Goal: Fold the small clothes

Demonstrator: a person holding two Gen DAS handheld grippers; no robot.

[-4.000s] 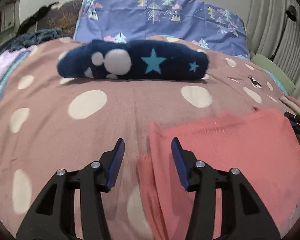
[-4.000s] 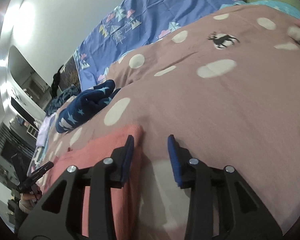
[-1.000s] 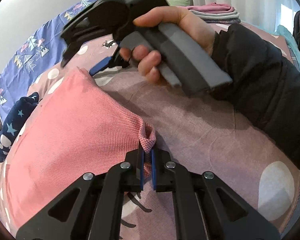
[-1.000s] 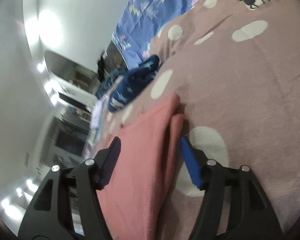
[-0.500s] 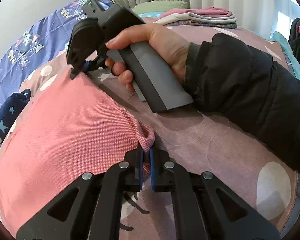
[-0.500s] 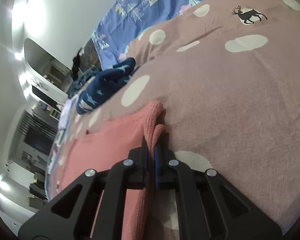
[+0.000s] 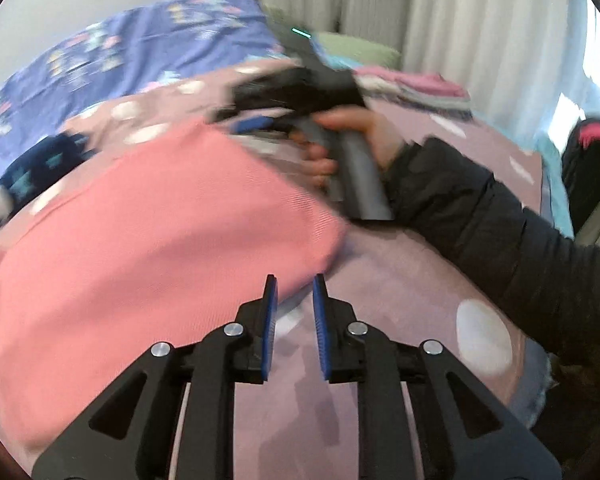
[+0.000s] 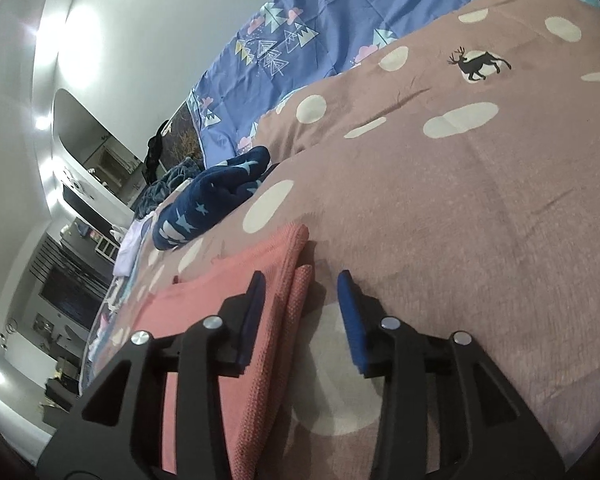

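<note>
right gripper point(image 8: 300, 312) open over pink cloth point(image 8: 204, 320)

You have a mauve spotted blanket point(image 8: 480, 216) spread over the bed, with one black deer print point(image 8: 480, 65) near its far edge. A blue sheet with mountain shapes point(image 8: 300, 36) lies beyond it. Your dark navy star-patterned bundle point(image 8: 208, 200) sits at the blanket's left side. Pale curtains point(image 7: 452, 16) hang behind a green pillow point(image 7: 360, 50) and a stack of folded clothes point(image 7: 416, 88).
</note>
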